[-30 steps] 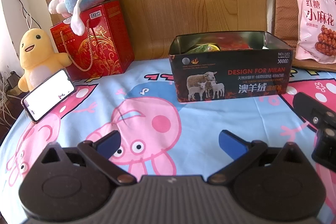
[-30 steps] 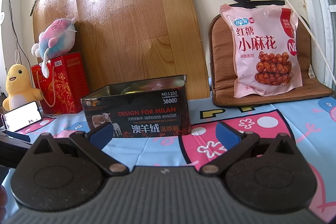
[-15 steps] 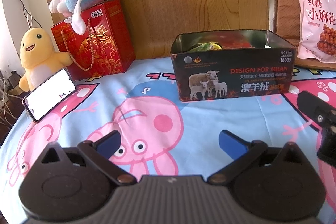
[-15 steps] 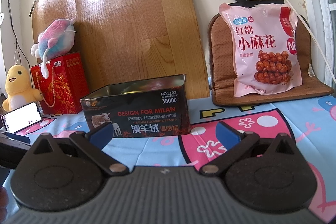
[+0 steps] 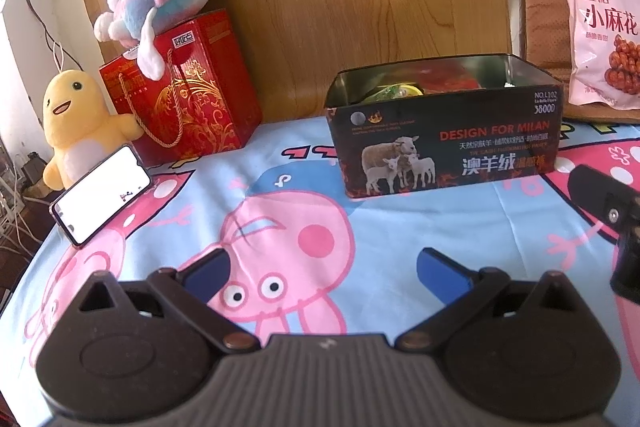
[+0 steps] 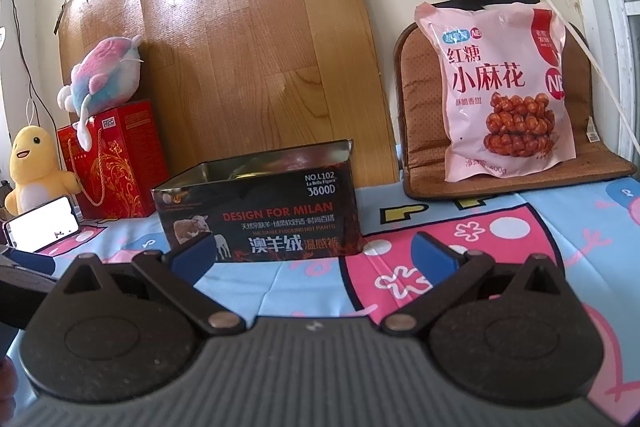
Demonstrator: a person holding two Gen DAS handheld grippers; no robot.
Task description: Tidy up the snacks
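**A big pink bag waits to be picked up**

Both grippers are empty. The left gripper (image 5: 322, 265) has its blue fingers spread wide above the cartoon pig cloth (image 5: 280, 187). The right gripper (image 6: 312, 251) has its fingers spread wide too, and it looks toward the back wall.

The black tin box (image 6: 260, 211) sits in the middle of the cloth with its top open. From the left wrist view, a few bright snack packs (image 5: 420, 87) lie inside it already.

The pink snack bag (image 6: 504, 87) stands on a brown cushion (image 6: 416, 115), leaning against it, to the right of the box and well apart from it.

The bag looks puffy and soft, and probably not very heavy. Its skin is shiny, so it may slip. The treats inside could break if squeezed hard. The flat sealed edge at the top looks like the best place to pinch. It is a big bag, so it may fit the box only lying down.
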